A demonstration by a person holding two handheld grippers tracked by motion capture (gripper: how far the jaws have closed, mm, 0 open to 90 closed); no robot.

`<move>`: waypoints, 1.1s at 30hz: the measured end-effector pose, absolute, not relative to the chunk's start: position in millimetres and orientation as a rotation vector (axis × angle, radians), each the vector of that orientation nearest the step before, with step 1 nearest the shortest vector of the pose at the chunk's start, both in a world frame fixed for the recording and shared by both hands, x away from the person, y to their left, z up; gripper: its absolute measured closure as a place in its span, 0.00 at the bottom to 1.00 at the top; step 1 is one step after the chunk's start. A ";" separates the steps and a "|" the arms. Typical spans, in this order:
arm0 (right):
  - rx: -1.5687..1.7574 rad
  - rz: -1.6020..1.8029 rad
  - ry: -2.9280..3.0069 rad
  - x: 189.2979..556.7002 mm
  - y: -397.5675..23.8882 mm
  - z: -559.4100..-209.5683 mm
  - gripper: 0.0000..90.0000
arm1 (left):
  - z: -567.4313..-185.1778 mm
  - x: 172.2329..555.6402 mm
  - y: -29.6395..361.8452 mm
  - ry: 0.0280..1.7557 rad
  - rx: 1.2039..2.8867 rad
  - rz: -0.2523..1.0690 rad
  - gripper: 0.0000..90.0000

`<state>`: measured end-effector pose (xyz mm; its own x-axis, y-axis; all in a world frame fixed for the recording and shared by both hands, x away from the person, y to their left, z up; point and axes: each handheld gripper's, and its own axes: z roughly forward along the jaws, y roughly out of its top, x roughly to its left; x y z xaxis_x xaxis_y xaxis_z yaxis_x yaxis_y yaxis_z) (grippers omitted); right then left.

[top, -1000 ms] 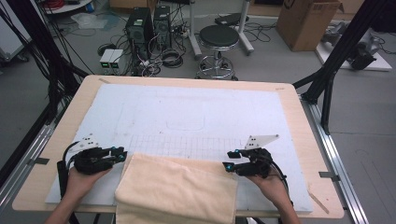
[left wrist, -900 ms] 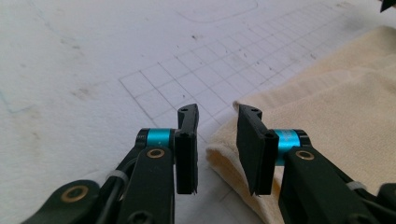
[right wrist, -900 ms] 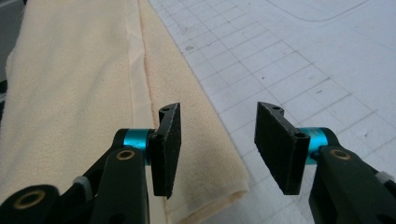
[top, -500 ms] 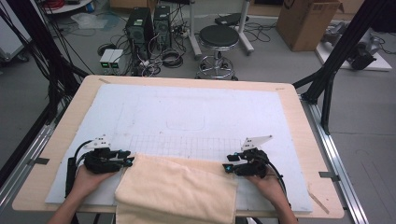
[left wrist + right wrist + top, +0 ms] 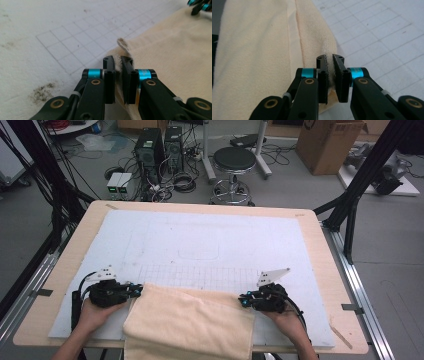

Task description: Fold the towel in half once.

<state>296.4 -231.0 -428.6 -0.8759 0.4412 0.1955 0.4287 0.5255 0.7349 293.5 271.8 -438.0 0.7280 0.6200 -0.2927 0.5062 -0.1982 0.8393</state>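
1. A cream towel (image 5: 190,322) lay at the near edge of the worktop (image 5: 50,285), on the white gridded mat (image 5: 200,240), with its near part hanging over the edge towards the person.
2. The left gripper (image 5: 118,66) sat at the towel's far left corner. Its jaws had just been closing and were clamped on that corner, the cloth pinched between the pads and a small fold of hem poking out past the tips.
3. The right gripper (image 5: 330,63) sat at the far right corner. Its jaws had likewise just been closing and were pressed on a raised ridge of the towel's edge.
4. In the high view the left gripper (image 5: 131,290) and the right gripper (image 5: 245,300) stood well apart, each held in a hand and pointing inward at the cloth between them.
5. The towel's long axis ran left to right across the worktop, along its near edge; the far edge slanted slightly, the left corner lying a little farther from the person than the right.
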 end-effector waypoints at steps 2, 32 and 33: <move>0.770 1.314 2.708 298.0 -231.5 -421.1 0.93 | -431.7 295.0 273.1 0.881 1.807 0.153 0.92; 1.097 1.018 2.507 471.4 -223.8 -383.1 0.72 | -405.0 452.2 237.7 1.177 1.856 0.363 0.78; 1.131 1.019 2.509 472.0 -224.6 -388.3 0.70 | -409.5 451.7 240.8 1.182 1.865 0.360 0.77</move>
<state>472.0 -224.6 -388.3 -0.6848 0.7232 0.0893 0.5809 0.4678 0.6662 451.7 240.8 -409.5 0.5065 0.8392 -0.1979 0.5859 -0.1666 0.7931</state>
